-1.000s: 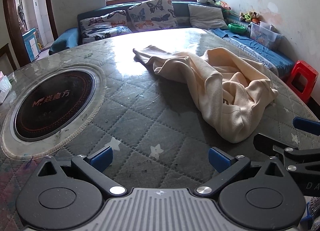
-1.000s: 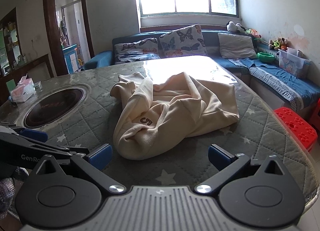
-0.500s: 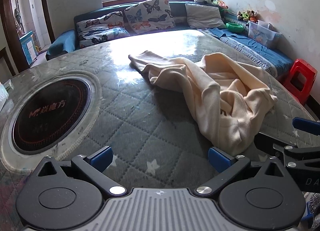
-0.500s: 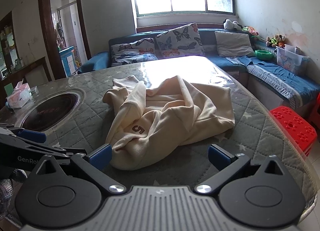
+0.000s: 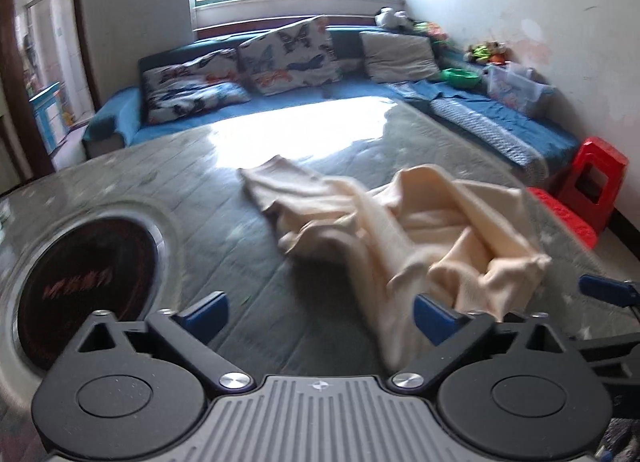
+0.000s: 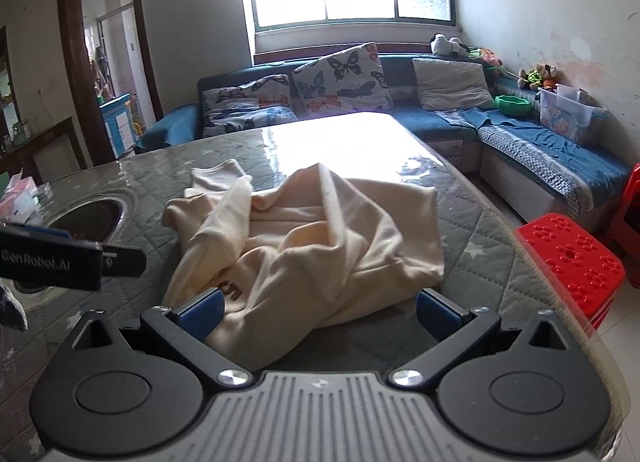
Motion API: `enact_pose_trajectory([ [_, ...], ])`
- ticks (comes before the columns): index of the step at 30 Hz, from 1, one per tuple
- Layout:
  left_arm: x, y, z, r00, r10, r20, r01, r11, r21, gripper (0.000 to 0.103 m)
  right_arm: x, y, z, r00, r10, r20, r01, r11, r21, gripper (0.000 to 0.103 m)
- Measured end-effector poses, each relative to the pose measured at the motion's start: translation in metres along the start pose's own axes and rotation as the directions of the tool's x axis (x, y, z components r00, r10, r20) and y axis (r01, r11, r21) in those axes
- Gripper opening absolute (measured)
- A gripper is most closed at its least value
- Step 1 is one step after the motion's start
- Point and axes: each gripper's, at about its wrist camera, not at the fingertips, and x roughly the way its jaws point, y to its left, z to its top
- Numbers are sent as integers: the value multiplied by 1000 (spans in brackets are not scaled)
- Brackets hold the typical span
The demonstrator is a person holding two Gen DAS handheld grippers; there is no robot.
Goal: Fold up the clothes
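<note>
Cream sweatshirt (image 6: 304, 246) is lying crumpled on the quilted table (image 6: 480, 246), bunched up and unfolded, a dark "5" print showing near its front edge. Right gripper (image 6: 318, 308) is hovering with jaws spread wide and empty; the near hem is sitting between its fingers, so this hand is the nearer one. Left gripper (image 5: 318, 314) is likewise gaping and empty, with the garment lying ahead and to its right. The heap's long axis is running from near-right toward far-left, sleeve end farthest.

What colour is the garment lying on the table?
Cream, a pale yellowish beige garment; sharpest in the right wrist view.
</note>
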Motion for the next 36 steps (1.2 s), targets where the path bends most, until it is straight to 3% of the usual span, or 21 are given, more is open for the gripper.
enact_pose_trajectory([
  [1, 4, -3, 4, 1000, -15, 0, 15, 1000, 8, 89, 1, -2, 2, 1000, -4, 1, 4, 1000, 3, 103],
  [3, 13, -9, 11, 999, -48, -4, 48, 999, 20, 73, 4, -7, 5, 1000, -13, 4, 13, 1000, 12, 101],
  [5, 22, -13, 15, 997, -76, -14, 77, 997, 29, 64, 6, -13, 8, 999, -31, 9, 31, 999, 20, 98],
  [10, 45, -19, 15, 993, -103, -60, 107, 992, 61, 61, 13, -31, 15, 999, -51, 5, 50, 997, 57, 91],
  [14, 62, -23, 15, 987, -126, -95, 134, 988, 80, 20, 18, -36, 26, 999, -36, 12, 35, 997, 64, 82],
  [16, 62, -18, 13, 986, -139, -89, 146, 986, 76, 12, 22, -36, 33, 1000, -6, 13, 5, 998, 57, 78],
  [20, 51, -3, 7, 987, -149, -64, 153, 987, 54, 9, 41, -25, 44, 999, 27, -20, -27, 1000, 0, 65],
  [27, 19, 33, -9, 989, -145, -29, 144, 989, -32, 8, 75, -2, 44, 993, 46, -105, -54, 995, -78, 61],
  [36, -37, 90, -65, 989, -134, -56, 125, 981, -146, 8, 52, 35, 26, 983, 121, -139, -146, 973, -181, 61],
])
